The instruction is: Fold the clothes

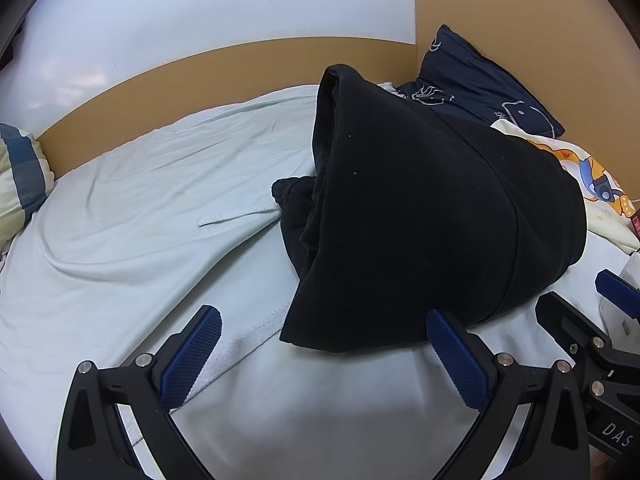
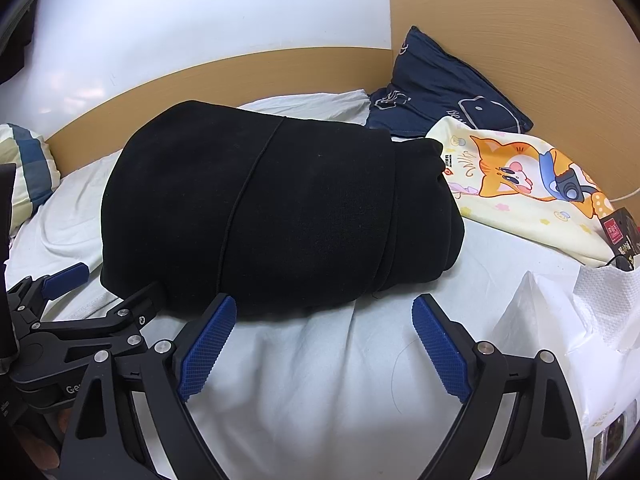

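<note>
A black garment (image 1: 420, 220) lies folded into a thick bundle on the pale sheet (image 1: 140, 220); the right wrist view shows the black garment (image 2: 280, 208) as a rounded block with a seam across it. My left gripper (image 1: 324, 320) stands open just in front of the bundle's near edge, its right fingertip touching or very close to the cloth. My right gripper (image 2: 324, 304) is open too, close to the near edge, holding nothing. The left wrist view shows the right gripper (image 1: 592, 300) at the far right; the right wrist view shows the left gripper (image 2: 108, 284) at the lower left.
A navy pillow (image 2: 436, 88) and a cream cartoon-cat pillowcase (image 2: 532, 184) lie behind the bundle on the right. A checked pillow (image 1: 20, 176) sits at the left. A wooden headboard (image 1: 224, 68) bounds the bed. White plastic and tissue (image 2: 560, 320) and a small dark box (image 2: 620, 236) lie at right.
</note>
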{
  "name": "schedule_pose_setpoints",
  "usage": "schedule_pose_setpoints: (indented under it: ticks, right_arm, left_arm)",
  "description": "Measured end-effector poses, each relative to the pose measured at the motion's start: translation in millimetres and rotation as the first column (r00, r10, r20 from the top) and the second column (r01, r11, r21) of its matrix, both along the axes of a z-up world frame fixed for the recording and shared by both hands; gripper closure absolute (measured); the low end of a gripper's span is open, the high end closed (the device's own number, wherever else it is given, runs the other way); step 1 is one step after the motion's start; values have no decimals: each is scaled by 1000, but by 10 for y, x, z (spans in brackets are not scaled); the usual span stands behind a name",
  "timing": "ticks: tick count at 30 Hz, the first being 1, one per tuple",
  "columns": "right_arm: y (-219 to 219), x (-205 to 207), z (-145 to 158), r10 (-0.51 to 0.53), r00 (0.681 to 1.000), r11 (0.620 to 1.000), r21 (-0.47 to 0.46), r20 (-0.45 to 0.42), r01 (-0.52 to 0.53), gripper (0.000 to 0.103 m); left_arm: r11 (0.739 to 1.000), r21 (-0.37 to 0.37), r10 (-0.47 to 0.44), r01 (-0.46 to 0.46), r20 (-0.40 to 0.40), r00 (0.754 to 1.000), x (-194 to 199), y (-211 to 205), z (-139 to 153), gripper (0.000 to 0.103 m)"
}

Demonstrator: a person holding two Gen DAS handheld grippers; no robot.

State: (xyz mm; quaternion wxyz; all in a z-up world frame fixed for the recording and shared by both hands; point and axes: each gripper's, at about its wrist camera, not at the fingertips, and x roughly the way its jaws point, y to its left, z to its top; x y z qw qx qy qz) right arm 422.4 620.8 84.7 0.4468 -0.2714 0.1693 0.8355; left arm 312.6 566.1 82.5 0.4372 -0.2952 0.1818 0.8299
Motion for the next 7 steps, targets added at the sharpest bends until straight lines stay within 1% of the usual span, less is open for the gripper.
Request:
schedule_pose_setpoints:
  ticks: [7]
  right_arm:
    - [-14,0,1,-2,1000,1000,3,-1,2,11]
  left_arm:
    - [1000,4,2,-2,-7,1000,2,-1,8,0]
